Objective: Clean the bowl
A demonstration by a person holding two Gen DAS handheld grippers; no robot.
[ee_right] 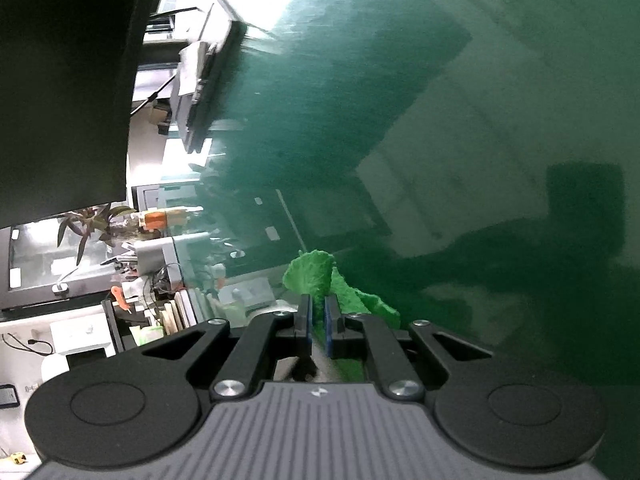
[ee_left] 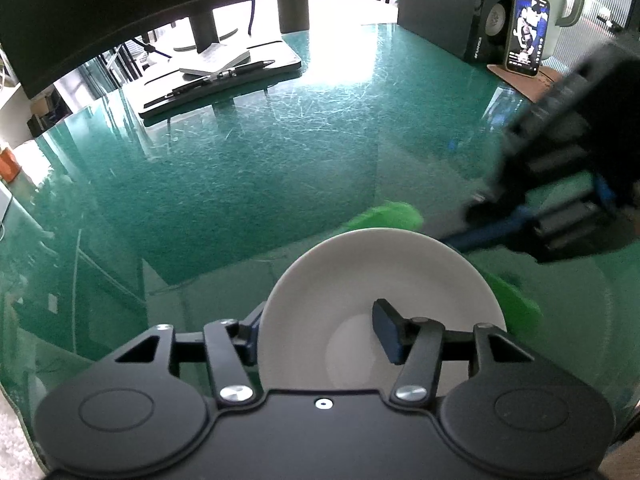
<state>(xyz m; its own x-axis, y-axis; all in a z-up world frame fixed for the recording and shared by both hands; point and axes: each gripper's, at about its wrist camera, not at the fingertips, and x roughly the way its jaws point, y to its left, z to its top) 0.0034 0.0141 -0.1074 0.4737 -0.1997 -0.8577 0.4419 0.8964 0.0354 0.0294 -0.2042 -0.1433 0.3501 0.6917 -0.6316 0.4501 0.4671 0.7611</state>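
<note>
Two grippers work: my left gripper point(ee_left: 320, 332) clamps the bowl point(ee_left: 380, 280) rim, my right gripper point(ee_right: 316, 320) pinches the green cloth point(ee_right: 316, 276). Wiping comes next, I think.

The bowl point(ee_left: 360, 280) stands tilted at the near edge of the tabletop point(ee_left: 240, 168), its rim between the left gripper's point(ee_left: 320, 332) fingers. A cloth point(ee_left: 384, 216) lies behind it. At the far right corner a phone point(ee_left: 527, 32) leans against a speaker point(ee_left: 476, 8).
</note>
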